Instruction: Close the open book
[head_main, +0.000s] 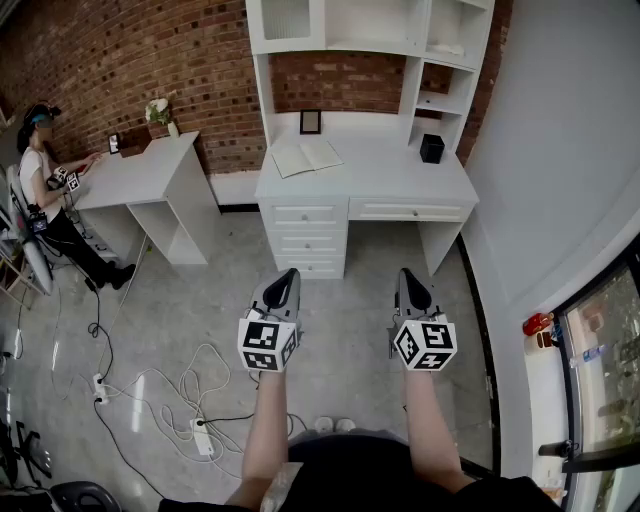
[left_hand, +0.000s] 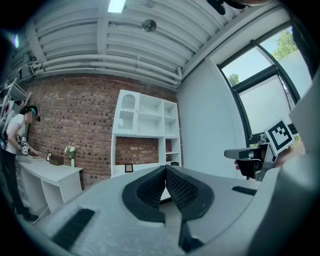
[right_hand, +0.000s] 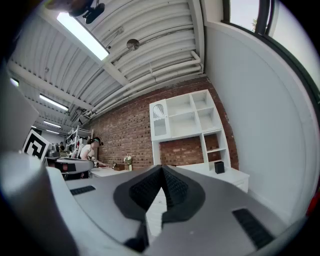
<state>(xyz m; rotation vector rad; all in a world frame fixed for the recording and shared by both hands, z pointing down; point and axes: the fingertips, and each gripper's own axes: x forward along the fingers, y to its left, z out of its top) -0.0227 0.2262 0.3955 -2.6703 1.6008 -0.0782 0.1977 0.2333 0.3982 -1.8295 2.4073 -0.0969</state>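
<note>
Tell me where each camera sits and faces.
Head view: on the person's head, steeply down at the white shelved desk and open white book; forearms, left gripper, right gripper show.
Left gripper view: on the left gripper, along its shut jaws toward the desk; right gripper at right.
Right gripper view: on the right gripper, along shut jaws toward the desk; left gripper at left.
All share the desk.
</note>
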